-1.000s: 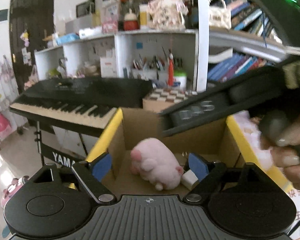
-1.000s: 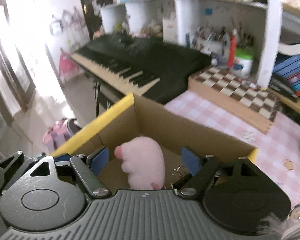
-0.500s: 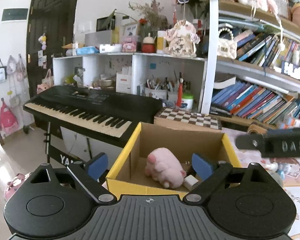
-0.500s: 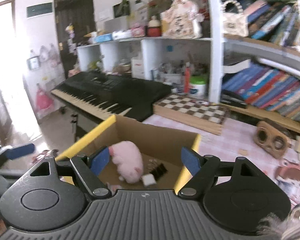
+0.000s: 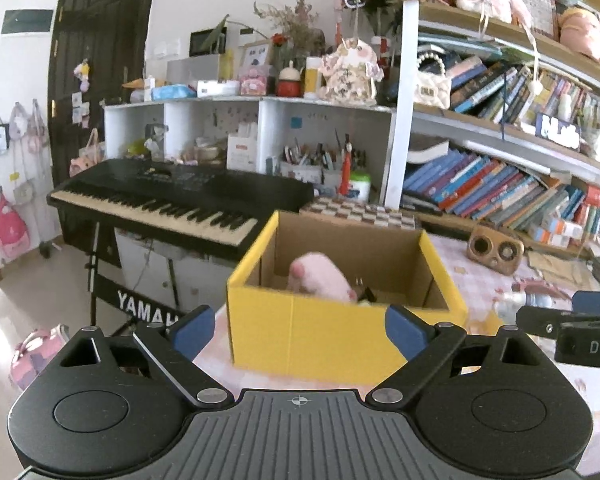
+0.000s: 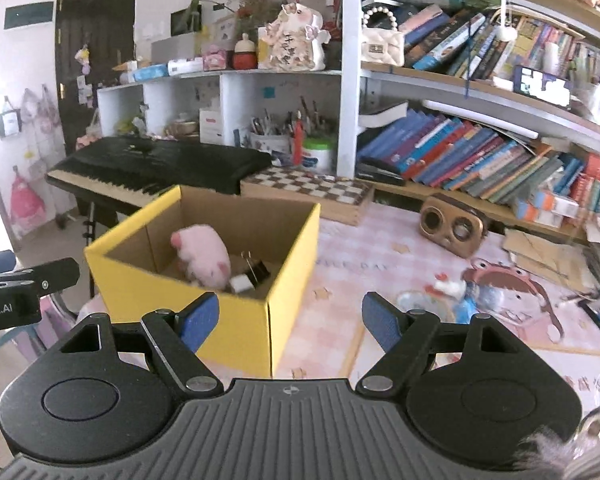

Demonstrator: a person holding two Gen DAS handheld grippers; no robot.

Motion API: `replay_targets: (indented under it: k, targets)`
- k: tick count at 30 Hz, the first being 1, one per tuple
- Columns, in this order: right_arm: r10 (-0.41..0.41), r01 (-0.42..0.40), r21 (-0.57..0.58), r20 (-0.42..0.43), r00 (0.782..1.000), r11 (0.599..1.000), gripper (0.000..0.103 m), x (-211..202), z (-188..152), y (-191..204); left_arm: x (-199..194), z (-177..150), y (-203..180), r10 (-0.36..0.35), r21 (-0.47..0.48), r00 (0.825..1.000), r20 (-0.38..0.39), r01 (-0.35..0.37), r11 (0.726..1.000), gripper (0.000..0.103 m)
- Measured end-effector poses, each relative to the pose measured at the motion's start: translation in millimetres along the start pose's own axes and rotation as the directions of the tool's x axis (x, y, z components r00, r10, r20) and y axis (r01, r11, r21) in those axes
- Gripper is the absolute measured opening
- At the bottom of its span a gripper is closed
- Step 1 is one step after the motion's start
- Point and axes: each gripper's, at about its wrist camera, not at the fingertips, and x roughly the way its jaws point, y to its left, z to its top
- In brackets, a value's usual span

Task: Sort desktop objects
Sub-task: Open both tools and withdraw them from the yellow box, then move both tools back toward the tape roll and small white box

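A yellow cardboard box (image 5: 320,336) (image 6: 228,332) stands open on the pink checked desk. Inside lie a pink plush pig (image 5: 320,278) (image 6: 204,256), a black binder clip (image 6: 258,270) and a small white block (image 6: 240,283). My left gripper (image 5: 296,332) is open and empty, just in front of the box's near wall. My right gripper (image 6: 290,320) is open and empty, near the box's right corner. Each gripper shows at the edge of the other's view.
A wooden speaker (image 6: 452,228) and a chessboard (image 6: 308,192) sit behind the box. A frog-print mat (image 6: 508,292) with a small toy (image 6: 446,286) lies to the right. A black keyboard (image 5: 172,200) stands left, off the desk. Bookshelves fill the back.
Both grippers have pulled back and up from over the box's opening. The box now stands in front of them, and the pig lies where it was.
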Motion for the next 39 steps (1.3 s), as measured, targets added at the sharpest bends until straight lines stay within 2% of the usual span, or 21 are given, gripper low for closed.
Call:
replay_targets:
  k: [8,18,23,27,39]
  targets:
    - [-0.034,0.034,-0.001,-0.028,0.999,0.999,0.078,-30,-37,11,-23,-30,-4,-0.015,0.053,0.998,-0.054,0.018,0.998,0.094]
    - [-0.037,0.04,0.033,-0.082,0.996,0.999,0.078,-52,-69,20,-39,-46,-10,-0.062,0.104,0.993,-0.1,0.072,0.992,0.094]
    - [-0.039,0.051,0.081,-0.143,0.989,0.995,0.079,-54,-80,19,-38,-53,-10,-0.076,0.11,0.986,-0.147,0.093,0.99,0.094]
    - [-0.066,0.091,0.118,-0.2,0.978,0.989,0.079,-54,-86,13,-36,-56,-9,-0.09,0.092,0.98,-0.176,0.107,0.99,0.094]
    - [-0.12,0.154,0.13,-0.237,0.964,0.98,0.08,-65,-97,1,-26,-63,-27,-0.165,0.106,0.958,-0.236,0.194,0.975,0.095]
